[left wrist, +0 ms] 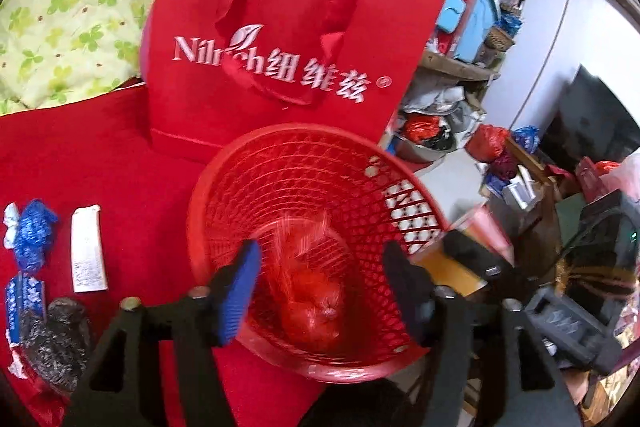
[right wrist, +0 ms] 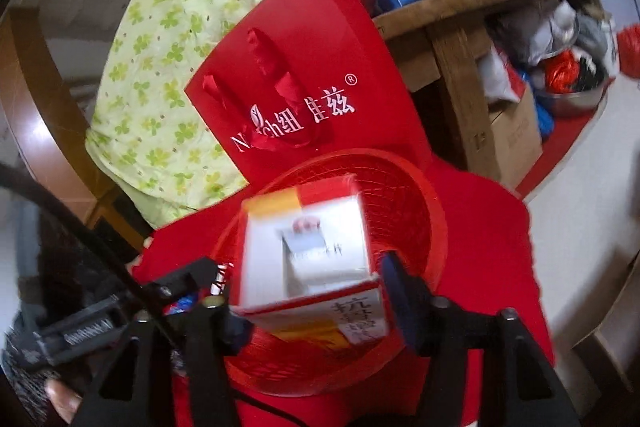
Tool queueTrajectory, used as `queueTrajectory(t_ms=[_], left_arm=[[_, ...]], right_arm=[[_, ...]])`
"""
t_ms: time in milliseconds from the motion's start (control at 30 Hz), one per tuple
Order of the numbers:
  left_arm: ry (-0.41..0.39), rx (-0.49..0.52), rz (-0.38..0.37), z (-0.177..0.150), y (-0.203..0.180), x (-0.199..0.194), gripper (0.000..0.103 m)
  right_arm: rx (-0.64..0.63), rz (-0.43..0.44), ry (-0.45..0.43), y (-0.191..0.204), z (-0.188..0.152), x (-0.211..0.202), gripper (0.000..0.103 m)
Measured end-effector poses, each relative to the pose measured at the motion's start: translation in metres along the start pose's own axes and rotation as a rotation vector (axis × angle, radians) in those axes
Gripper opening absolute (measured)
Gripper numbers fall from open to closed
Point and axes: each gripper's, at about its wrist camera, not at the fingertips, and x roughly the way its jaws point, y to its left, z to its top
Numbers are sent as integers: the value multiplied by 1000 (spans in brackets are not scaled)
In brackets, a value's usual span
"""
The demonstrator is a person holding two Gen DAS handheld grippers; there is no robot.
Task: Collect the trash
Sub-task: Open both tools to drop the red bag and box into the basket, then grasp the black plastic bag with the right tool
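My right gripper pinches a white-and-red carton directly above the red mesh basket. My left gripper is spread over the basket, where a red bag lies inside.

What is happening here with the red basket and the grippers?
A person is clearing trash from a red-covered table into the red mesh basket. The right gripper holds a white-and-red carton over the basket. The left gripper is open above it, with a red plastic bag already inside. A white packet and blue wrappers still lie on the cloth.
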Motion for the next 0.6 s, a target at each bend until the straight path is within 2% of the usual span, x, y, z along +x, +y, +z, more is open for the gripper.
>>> queueTrajectory(t_ms=[133, 200, 333, 467, 533, 600], left_arm=[[-28, 10, 30, -8, 13, -25, 70], [-65, 35, 84, -15, 20, -46, 70], [-129, 81, 248, -36, 36, -91, 71], [-159, 93, 402, -64, 60, -128, 74], [-168, 78, 459, -80, 77, -145, 75], [-163, 20, 504, -103, 110, -168, 75]], right_arm=[[3, 5, -34, 6, -4, -9, 69], [-16, 23, -59, 13, -8, -18, 69], [-82, 60, -96, 41, -19, -36, 69], [-167, 131, -105, 86, -33, -47, 69], [-201, 165, -87, 106, -39, -47, 69], [-243, 208, -64, 130, -49, -45, 69]])
